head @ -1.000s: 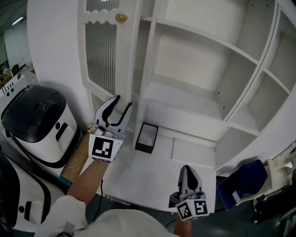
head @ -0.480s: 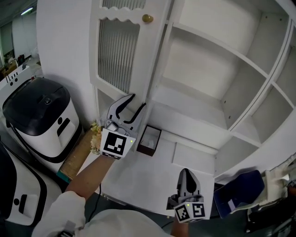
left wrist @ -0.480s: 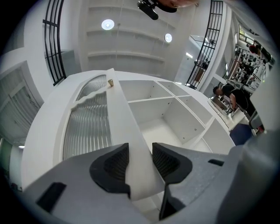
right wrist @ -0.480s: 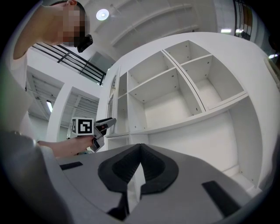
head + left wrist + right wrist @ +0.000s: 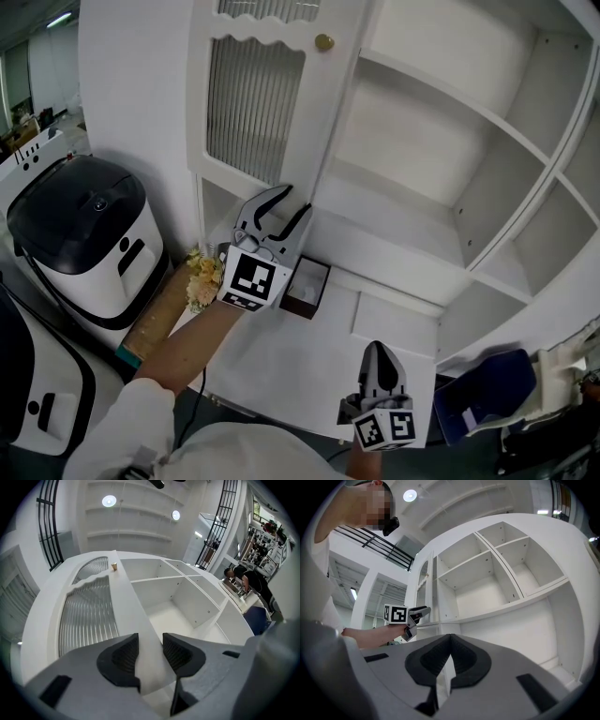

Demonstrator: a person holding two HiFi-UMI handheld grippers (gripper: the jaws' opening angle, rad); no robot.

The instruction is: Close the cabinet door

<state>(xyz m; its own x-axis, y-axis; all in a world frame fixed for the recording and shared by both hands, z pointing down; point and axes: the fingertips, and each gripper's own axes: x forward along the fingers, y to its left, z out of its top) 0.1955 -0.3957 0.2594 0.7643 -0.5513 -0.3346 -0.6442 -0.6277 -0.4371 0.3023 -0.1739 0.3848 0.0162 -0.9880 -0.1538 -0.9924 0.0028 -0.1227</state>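
Note:
The white cabinet door (image 5: 258, 103) with ribbed glass and a brass knob (image 5: 323, 42) stands part-way open at the left of the open shelves (image 5: 441, 89). My left gripper (image 5: 284, 202) is at the door's lower corner, fingers pointing up along its outer face. Its jaws are closing slowly with nothing gripped. In the left gripper view the door's stile (image 5: 123, 592) shows through the gap of the left gripper (image 5: 151, 651); contact cannot be told. My right gripper (image 5: 380, 361) hangs low in front of the cabinet, shut and empty, as the right gripper view (image 5: 450, 641) confirms.
A black-and-white machine (image 5: 80, 234) stands left of the cabinet. A small brown box (image 5: 305, 281) sits on the cabinet's lower ledge (image 5: 309, 356), with pale flowers (image 5: 202, 272) and a wooden board (image 5: 155, 323) beside it. A blue object (image 5: 483, 380) lies at the lower right.
The door has swung rightwards toward the cabinet. My left gripper moved right and up with the door's lower corner. The right gripper stayed put.

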